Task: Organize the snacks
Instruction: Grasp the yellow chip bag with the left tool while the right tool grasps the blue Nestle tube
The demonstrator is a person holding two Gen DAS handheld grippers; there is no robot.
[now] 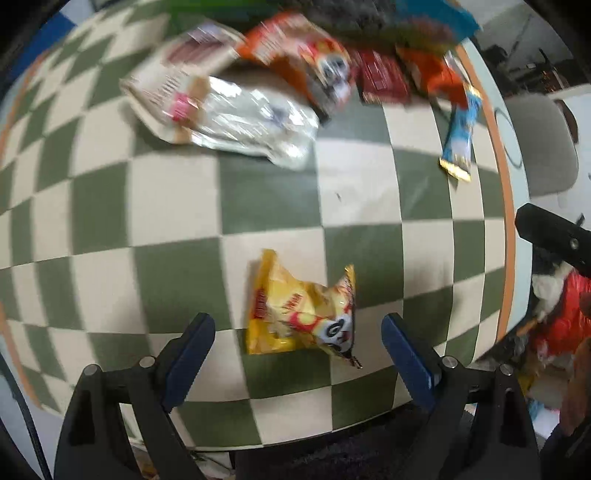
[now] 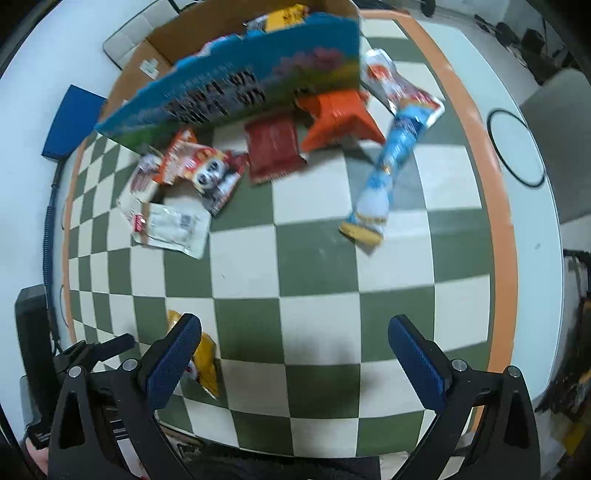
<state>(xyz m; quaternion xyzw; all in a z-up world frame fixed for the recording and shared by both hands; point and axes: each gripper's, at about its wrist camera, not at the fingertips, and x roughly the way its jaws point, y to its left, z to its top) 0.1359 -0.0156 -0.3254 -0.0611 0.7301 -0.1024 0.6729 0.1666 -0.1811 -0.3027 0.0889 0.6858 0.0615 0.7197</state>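
A yellow snack bag with a panda face lies on the green-and-cream checked table, just ahead of my left gripper, which hangs open above it with the bag between its blue pads, untouched. My right gripper is open over bare checks; the same yellow bag peeks out behind its left finger. Farther back lie a clear-and-beige packet, an orange panda bag, a dark red packet, an orange pack and a long blue-and-white wrapper.
A cardboard box with a blue printed front wall stands at the far edge, holding a yellow packet. An orange band rims the checked cloth. A grey chair stands to the right. A black device sits at the left.
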